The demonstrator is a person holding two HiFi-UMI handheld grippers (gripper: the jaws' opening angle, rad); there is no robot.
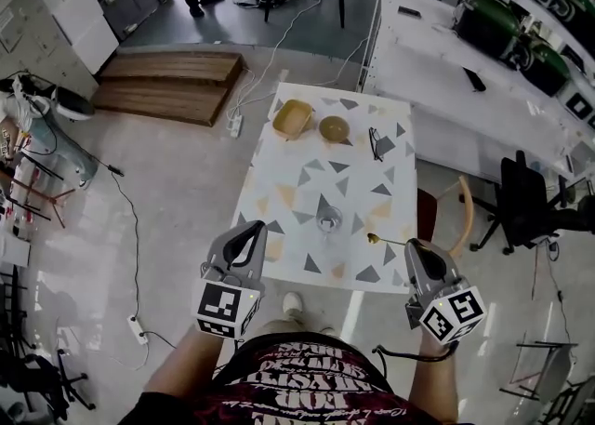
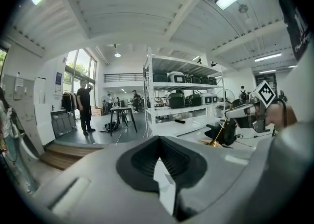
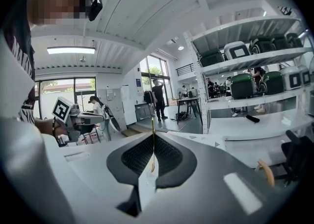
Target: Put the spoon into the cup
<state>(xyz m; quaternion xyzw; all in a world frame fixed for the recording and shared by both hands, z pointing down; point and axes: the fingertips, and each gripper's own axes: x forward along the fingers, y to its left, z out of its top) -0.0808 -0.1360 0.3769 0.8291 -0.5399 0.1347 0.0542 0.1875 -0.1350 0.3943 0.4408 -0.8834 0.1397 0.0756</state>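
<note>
Head view steeply above table [image 1: 307,228]; gripper views level, roomward (shelving [image 2: 181,95] shared).

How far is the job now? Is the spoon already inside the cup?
Not yet. Done: the spoon is picked up, its thin handle clamped in the right gripper. In hand: it is held to the right of the cup, not over it. Left: bring the spoon above the cup and release it inside. The left gripper is shut and holds nothing.

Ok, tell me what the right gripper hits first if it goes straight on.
Probably nothing near: the right gripper, shut on the spoon, points roughly level over the table, above the cup. Depth is unclear.
</note>
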